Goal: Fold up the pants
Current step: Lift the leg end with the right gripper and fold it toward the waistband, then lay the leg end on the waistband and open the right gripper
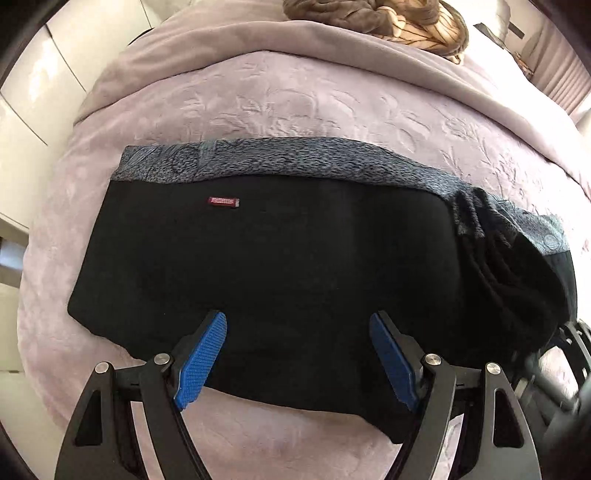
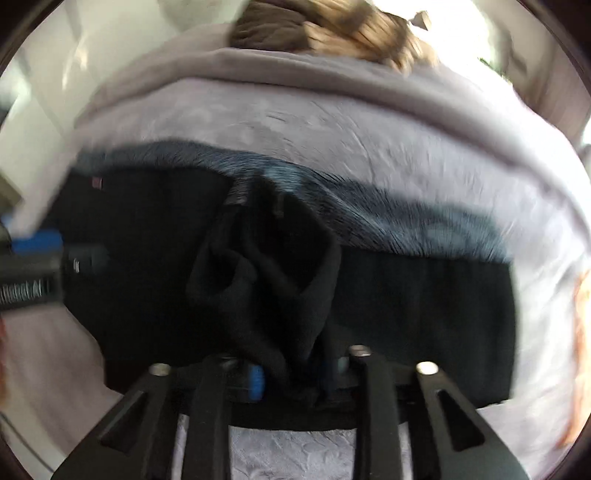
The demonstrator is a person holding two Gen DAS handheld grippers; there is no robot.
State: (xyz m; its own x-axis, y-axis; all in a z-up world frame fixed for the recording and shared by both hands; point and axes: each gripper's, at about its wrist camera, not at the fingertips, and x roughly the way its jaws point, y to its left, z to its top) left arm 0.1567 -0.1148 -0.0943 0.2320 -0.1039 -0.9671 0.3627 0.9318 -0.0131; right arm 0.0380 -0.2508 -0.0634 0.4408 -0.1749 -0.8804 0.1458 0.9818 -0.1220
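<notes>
Black pants (image 1: 277, 258) with a grey-blue patterned band (image 1: 295, 158) and a small red label (image 1: 223, 202) lie across a pale lilac bedspread (image 1: 295, 103). My left gripper (image 1: 297, 317) hangs open over their near edge, blue pads apart with nothing between them. At the right end the fabric is bunched up. In the blurred right wrist view a raised fold of the pants (image 2: 280, 295) stands between the fingers of my right gripper (image 2: 295, 373). Its jaws stand apart and one blue pad (image 2: 255, 384) shows beside the fold. The right gripper (image 1: 569, 347) also shows at the left wrist view's right edge.
A heap of brown and striped cloth (image 1: 369, 18) lies at the far end of the bed. White cupboard fronts (image 1: 37, 92) stand along the left side. Bare bedspread lies beyond the pants and in front of them. The left gripper (image 2: 37, 240) shows at the right wrist view's left edge.
</notes>
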